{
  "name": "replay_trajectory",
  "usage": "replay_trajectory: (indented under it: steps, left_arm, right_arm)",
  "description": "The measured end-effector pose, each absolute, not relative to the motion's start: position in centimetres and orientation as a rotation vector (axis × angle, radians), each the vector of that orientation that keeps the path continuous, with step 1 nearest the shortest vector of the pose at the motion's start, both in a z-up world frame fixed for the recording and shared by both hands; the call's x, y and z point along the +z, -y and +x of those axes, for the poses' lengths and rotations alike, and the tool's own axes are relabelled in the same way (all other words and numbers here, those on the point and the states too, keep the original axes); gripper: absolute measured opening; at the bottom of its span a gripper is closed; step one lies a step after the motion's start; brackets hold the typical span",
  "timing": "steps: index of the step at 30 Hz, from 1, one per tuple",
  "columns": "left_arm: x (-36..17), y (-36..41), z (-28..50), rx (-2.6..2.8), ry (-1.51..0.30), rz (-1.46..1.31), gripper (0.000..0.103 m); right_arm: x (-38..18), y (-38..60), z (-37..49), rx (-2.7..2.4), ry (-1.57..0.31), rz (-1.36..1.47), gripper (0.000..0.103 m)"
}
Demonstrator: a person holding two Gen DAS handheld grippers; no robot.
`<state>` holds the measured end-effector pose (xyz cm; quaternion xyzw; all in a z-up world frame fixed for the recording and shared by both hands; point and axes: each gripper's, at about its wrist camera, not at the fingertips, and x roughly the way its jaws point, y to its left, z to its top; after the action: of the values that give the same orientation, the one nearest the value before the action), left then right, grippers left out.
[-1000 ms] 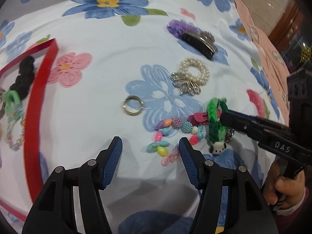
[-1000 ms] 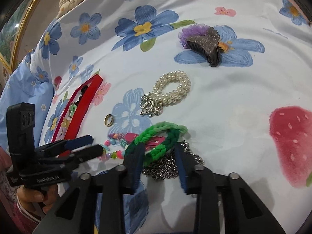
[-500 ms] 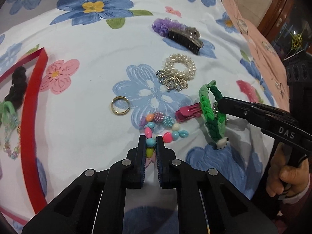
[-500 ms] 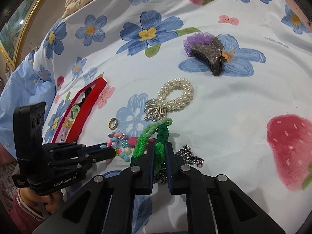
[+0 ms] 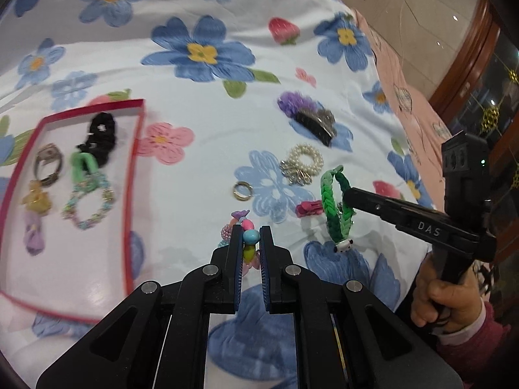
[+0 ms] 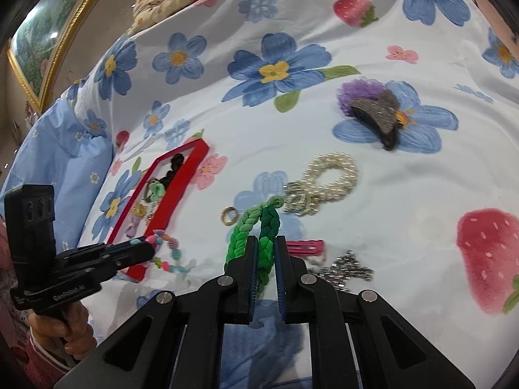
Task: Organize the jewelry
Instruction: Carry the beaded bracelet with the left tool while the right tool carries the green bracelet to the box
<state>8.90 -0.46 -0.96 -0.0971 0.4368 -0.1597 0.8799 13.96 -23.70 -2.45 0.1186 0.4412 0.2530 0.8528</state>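
Observation:
My left gripper (image 5: pixel 249 241) is shut on a colourful bead bracelet (image 5: pixel 249 243) and holds it above the floral sheet; it also shows in the right wrist view (image 6: pixel 168 253). My right gripper (image 6: pixel 266 249) is shut on a green braided bracelet (image 6: pixel 256 223), lifted off the sheet, also in the left wrist view (image 5: pixel 335 207). A red-rimmed tray (image 5: pixel 129 175) at the left holds several pieces: a black scrunchie (image 5: pixel 99 137), a green band and a beaded bracelet.
On the sheet lie a gold ring (image 5: pixel 243 190), a pearl bracelet (image 5: pixel 303 163), a pink clip (image 5: pixel 308 209), a silver chain (image 6: pixel 343 270) and a purple-and-black hair claw (image 5: pixel 309 116). A pink cloth and wooden furniture stand at the right.
Both grippers closed on their bracelets, then lifted them off the sheet. The left gripper pulled back and up, bringing the tray fully into view.

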Motion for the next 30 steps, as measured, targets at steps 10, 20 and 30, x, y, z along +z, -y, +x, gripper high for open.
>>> replay_trajectory:
  steps: [10,20,30]
  left_arm:
    - [0.5,-3.6,6.6,-0.258,-0.856,-0.268,0.008]
    - [1.4,-7.9,5.0,-0.182,-0.812,-0.320,0.008]
    - [1.3,-12.7,3.9,-0.092,-0.789,-0.372,0.008]
  right_arm:
    - [-1.0,19.7,13.5,0.623,-0.912,0.211,0.010]
    - [-0.2,15.3,13.1,0.712,-0.909,0.173,0.010]
    - [0.3,10.7,13.1,0.787,-0.912,0.144,0.010]
